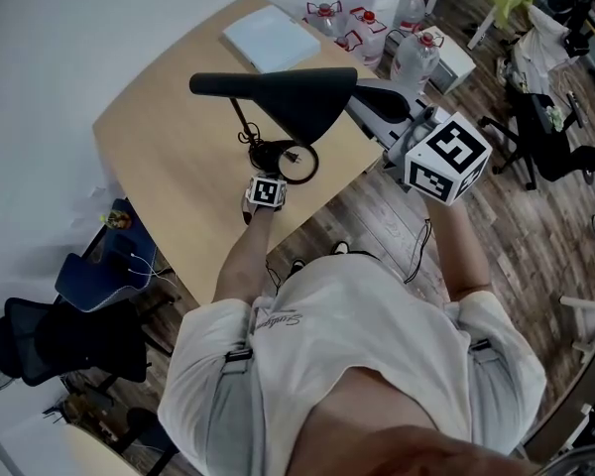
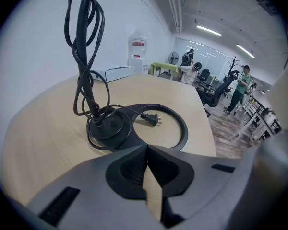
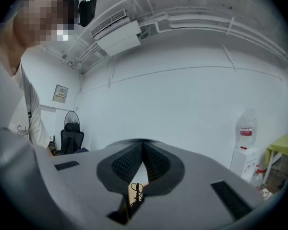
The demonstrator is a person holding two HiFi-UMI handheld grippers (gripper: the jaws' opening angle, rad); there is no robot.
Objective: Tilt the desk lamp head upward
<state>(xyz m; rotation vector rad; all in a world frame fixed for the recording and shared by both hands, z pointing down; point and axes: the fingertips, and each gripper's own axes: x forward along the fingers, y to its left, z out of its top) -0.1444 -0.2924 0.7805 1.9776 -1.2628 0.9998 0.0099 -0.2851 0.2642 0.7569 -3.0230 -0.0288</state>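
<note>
A black desk lamp stands on the light wood table (image 1: 169, 137). Its long head (image 1: 278, 92) lies roughly level over the ring base (image 1: 297, 163). In the left gripper view the ring base (image 2: 178, 124), the round hub (image 2: 108, 126), the coiled cord on the stem (image 2: 84, 47) and the plug (image 2: 151, 119) lie just ahead. My left gripper (image 1: 270, 178) (image 2: 146, 150) is shut and empty, just short of the base. My right gripper (image 1: 365, 93) (image 3: 143, 145) is shut, its tips at the head's right end; contact is unclear. The stem (image 3: 137, 191) shows below its jaws.
A flat white box (image 1: 271, 38) (image 2: 119, 73) lies at the table's far end. Water bottles (image 1: 416, 53) stand on the floor beyond. Office chairs (image 1: 535, 137) are at the right and a blue chair (image 1: 99, 276) at the left. A water dispenser (image 2: 138, 47) stands far off.
</note>
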